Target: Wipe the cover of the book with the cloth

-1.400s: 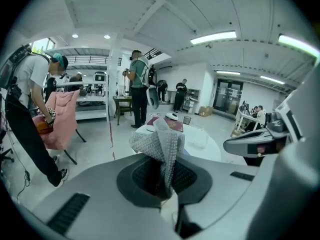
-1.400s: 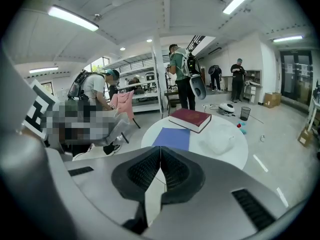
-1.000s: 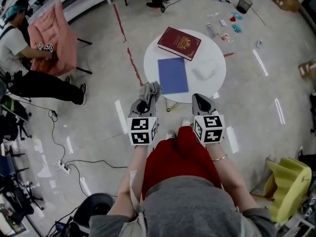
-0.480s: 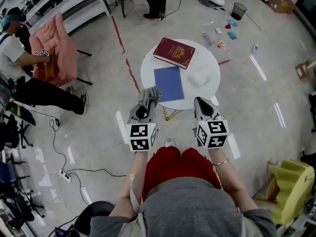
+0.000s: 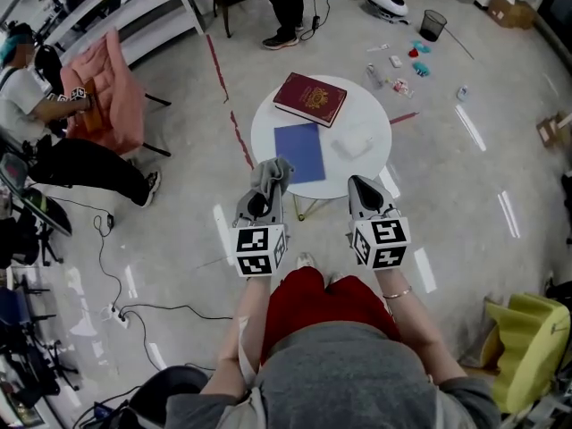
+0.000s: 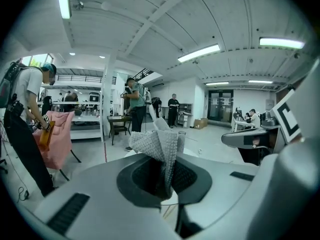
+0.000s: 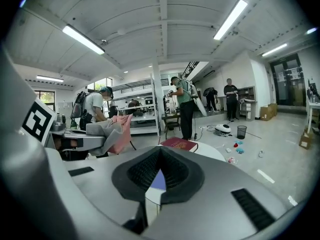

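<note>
A dark red book [image 5: 310,98] lies at the far side of the round white table [image 5: 371,119]. A blue book [image 5: 299,152] lies nearer me. My left gripper [image 5: 264,191] hangs just short of the table's near left edge, shut on a crumpled grey cloth [image 5: 272,173]. In the left gripper view the cloth [image 6: 161,145] sticks up from the closed jaws. My right gripper [image 5: 361,187] hovers near the table's front right edge, shut and holding nothing. Along its jaws I see the red book [image 7: 179,144] and a strip of the blue book [image 7: 159,181].
A white lump [image 5: 355,142] rests on the table's right side. A person [image 5: 54,141] sits at the left beside a pink-draped chair [image 5: 112,83]. Someone stands beyond the table [image 5: 288,7]. Cables [image 5: 116,284], small litter [image 5: 402,65] and a yellow object [image 5: 527,342] are on the floor.
The table and books sit a little farther away and higher in the head view. Both grippers keep their pose, the cloth still held in the left one.
</note>
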`<state>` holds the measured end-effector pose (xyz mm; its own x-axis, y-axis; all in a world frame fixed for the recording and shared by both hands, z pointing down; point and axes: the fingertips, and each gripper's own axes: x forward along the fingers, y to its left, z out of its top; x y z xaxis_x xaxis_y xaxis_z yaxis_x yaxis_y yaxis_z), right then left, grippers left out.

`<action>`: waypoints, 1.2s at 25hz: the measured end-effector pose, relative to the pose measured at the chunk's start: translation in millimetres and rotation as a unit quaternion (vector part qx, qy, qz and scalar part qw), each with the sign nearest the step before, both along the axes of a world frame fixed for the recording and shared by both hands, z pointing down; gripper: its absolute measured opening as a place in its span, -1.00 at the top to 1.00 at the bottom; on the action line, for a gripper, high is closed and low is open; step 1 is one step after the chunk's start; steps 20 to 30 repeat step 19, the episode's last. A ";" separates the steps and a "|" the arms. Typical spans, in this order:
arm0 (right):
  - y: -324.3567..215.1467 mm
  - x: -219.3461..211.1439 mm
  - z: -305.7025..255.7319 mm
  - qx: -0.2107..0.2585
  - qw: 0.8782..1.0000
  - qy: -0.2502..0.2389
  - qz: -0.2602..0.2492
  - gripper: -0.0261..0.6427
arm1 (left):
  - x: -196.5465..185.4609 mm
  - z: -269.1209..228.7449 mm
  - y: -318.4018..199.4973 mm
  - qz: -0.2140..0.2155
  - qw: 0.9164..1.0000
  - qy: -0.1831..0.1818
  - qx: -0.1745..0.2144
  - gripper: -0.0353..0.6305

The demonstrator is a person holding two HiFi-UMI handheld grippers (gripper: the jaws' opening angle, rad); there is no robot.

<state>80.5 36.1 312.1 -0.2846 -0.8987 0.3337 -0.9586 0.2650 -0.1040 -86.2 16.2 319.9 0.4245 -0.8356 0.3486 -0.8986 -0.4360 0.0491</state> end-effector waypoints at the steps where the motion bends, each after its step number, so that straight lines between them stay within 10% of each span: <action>1: 1.3 0.9 -1.1 0.001 1.000 -0.001 -0.001 0.84 | 2.4 -0.9 2.8 0.000 1.000 0.000 0.000 0.81; 30: 28.4 3.1 -21.0 0.028 0.999 -0.009 -0.029 0.84 | 16.7 -17.8 37.3 -0.002 1.000 -0.001 0.015 0.81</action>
